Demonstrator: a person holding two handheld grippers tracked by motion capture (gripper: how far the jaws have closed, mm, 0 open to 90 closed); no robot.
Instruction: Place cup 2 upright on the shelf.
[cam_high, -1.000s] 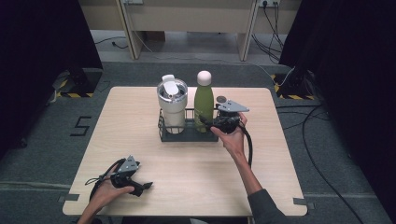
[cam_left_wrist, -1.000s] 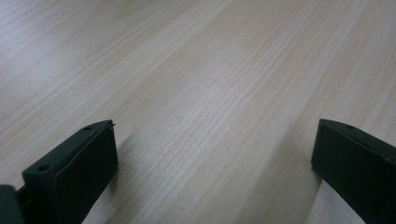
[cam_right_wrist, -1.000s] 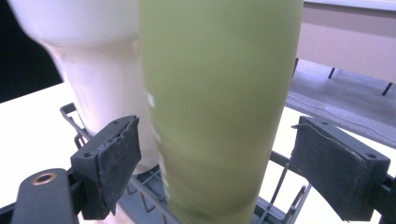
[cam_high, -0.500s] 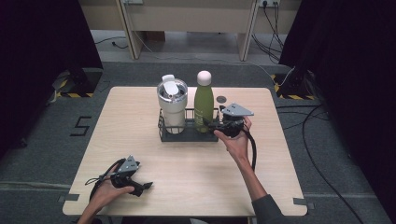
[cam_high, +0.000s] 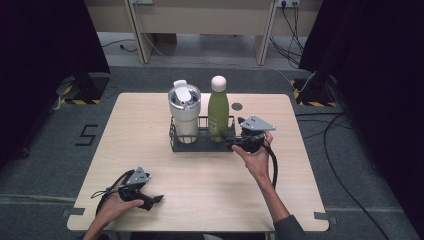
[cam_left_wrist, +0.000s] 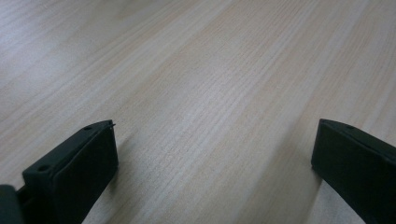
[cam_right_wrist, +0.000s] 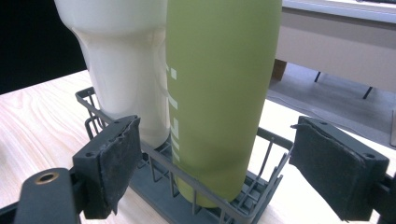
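A green bottle (cam_high: 218, 112) with a pale cap and a white lidded tumbler (cam_high: 184, 110) stand upright side by side in a dark wire rack (cam_high: 200, 146) on the wooden table (cam_high: 305, 175). My right gripper (cam_high: 232, 141) is at the rack's right end and points at it. In the right gripper view its jaws (cam_right_wrist: 215, 137) stand open, level with the rack's rim. The green bottle (cam_right_wrist: 219, 93) is centred beyond them, the tumbler (cam_right_wrist: 121, 60) is behind it, and the pads touch nothing. My left gripper (cam_high: 156, 199) rests near the front left edge, open (cam_left_wrist: 215, 144) over bare wood.
A small dark round mark (cam_high: 236, 106) lies on the table behind the rack. Cables (cam_high: 345, 130) run over the grey floor at the right, and a pale desk frame (cam_high: 200, 20) stands beyond the table.
My right gripper has slid a little to the right, off the green bottle's side to the rack's right end. The left gripper has stayed where it was.
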